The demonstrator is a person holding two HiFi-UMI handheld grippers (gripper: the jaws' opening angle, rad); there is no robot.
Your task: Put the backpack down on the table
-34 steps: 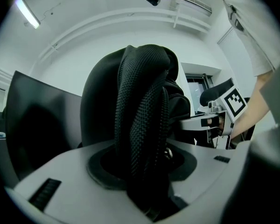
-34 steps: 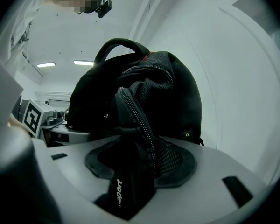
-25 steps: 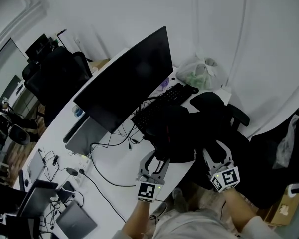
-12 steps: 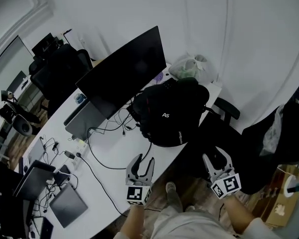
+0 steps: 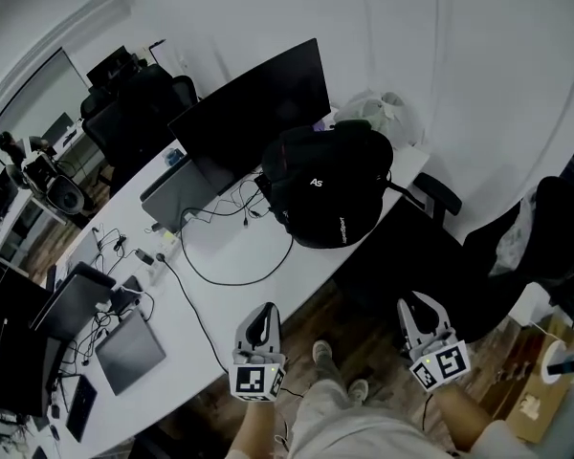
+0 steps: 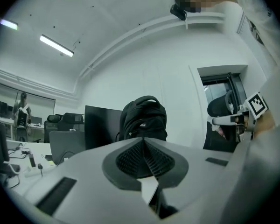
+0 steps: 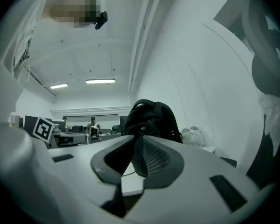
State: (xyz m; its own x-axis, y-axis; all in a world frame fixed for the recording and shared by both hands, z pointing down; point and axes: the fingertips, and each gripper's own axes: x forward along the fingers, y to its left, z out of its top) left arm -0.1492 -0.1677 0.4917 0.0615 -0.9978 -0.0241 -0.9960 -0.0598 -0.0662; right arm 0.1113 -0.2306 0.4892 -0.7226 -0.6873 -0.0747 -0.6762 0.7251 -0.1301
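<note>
Backpack (image 5: 327, 185) stands upright on desk (image 5: 239, 295) near its right end, touching nothing but the desk and just right of monitor (image 5: 253, 108); contents not visible. White bag (image 5: 381, 111) behind it. Cable (image 5: 193, 318) and laptops (image 5: 129, 352) on the desk's left part. Both grippers are off the desk edge over floor (image 5: 306, 328), well apart from backpack. Left gripper (image 5: 262, 318) fingers pressed together, empty. Right gripper (image 5: 418, 309) fingers closing, nothing between. Chair (image 5: 440, 199) just right of desk.

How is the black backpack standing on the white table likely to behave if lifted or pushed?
Probably soft, not stiff: the backpack bulges roundly, so it would likely sag when lifted by its top handle. It looks stuffed, so it is likely fairly heavy. It stands upright close to the edge of the table, so a push might topple it rather than slide it.
</note>
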